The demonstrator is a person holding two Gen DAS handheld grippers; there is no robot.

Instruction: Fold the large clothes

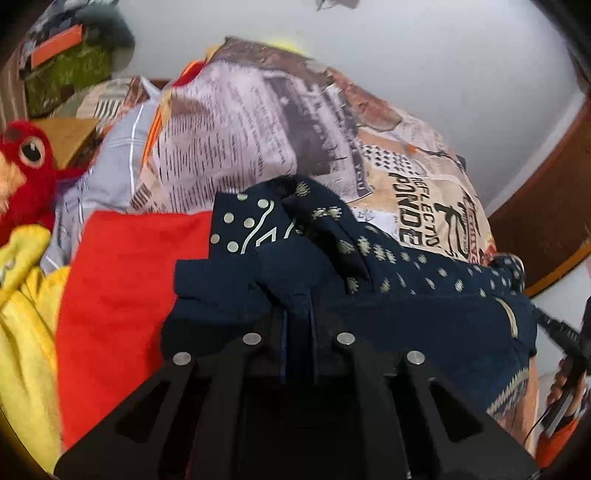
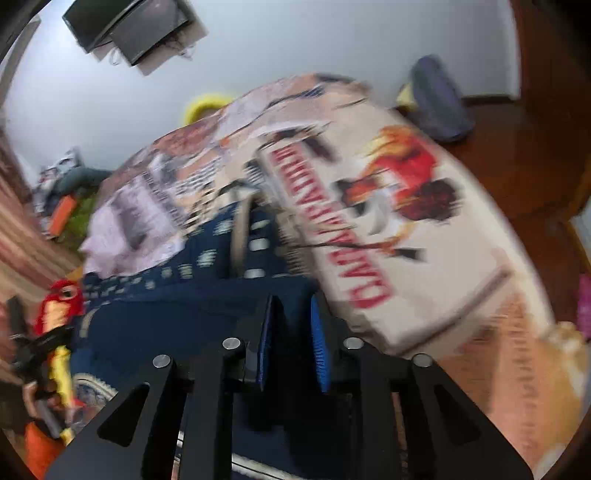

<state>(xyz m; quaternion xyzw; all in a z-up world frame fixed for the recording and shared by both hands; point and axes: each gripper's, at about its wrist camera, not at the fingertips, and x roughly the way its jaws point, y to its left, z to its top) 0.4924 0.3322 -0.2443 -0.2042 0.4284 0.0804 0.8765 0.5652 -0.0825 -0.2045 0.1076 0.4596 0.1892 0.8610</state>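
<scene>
A navy garment (image 1: 406, 295) with cream dots and star prints lies bunched on a bed covered by a newspaper-print sheet (image 1: 258, 129). My left gripper (image 1: 298, 314) points down at it, its narrow jaws pinching a fold of the navy cloth that drapes over the fingertips. In the blurred right wrist view the same navy garment (image 2: 177, 306) spreads out to the left. My right gripper (image 2: 291, 306) sits at the garment's edge, blue pads apart with a clear gap and navy cloth showing between the tips. The sheet (image 2: 406, 240) lies to its right.
A red cloth (image 1: 122, 295) and a yellow cloth (image 1: 22, 332) lie left of the garment, beside a red plush toy (image 1: 26, 166). A dark screen (image 2: 129, 26) hangs on the white wall. The wooden floor (image 2: 535, 166) holds a grey-blue bundle (image 2: 439, 99).
</scene>
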